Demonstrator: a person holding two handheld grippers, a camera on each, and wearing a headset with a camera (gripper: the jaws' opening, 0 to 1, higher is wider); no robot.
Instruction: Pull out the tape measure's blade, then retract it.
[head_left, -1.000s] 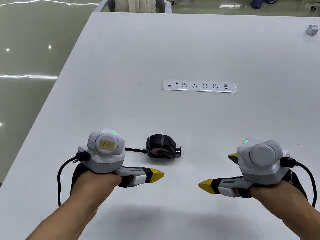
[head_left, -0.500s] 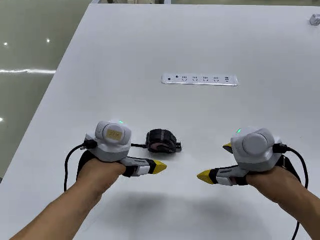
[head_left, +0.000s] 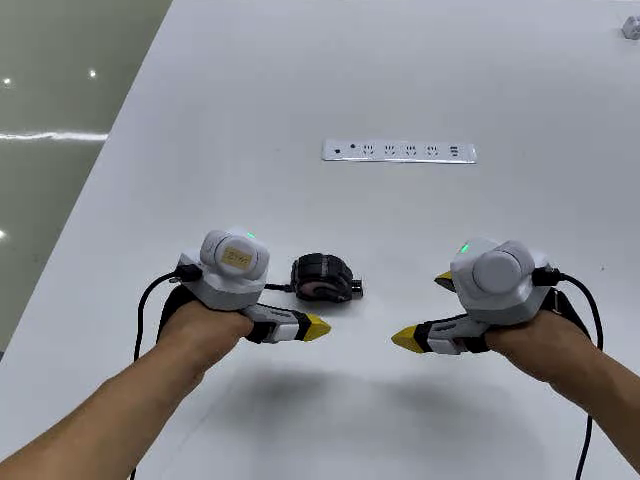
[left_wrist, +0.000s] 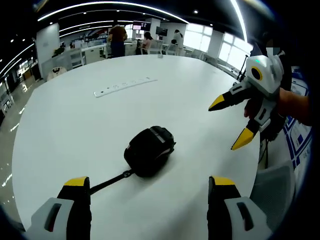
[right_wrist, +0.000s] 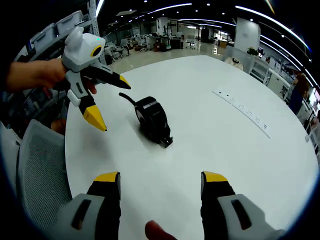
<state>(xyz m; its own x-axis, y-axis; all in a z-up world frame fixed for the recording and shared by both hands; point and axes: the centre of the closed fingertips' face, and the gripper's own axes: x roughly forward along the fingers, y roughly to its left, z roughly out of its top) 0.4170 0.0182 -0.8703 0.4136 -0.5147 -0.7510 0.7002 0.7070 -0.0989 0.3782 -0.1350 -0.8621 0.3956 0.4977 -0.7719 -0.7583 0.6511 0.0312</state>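
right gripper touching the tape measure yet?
Apart. The right gripper view shows bare white table between the open right gripper and the tape measure.

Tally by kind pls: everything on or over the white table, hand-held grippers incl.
tape measure: 1
power strip: 1
small grey object at the far corner, too small to identify: 1
hand-held gripper: 2, the left hand-held gripper and the right hand-held gripper, both open
Total: 5
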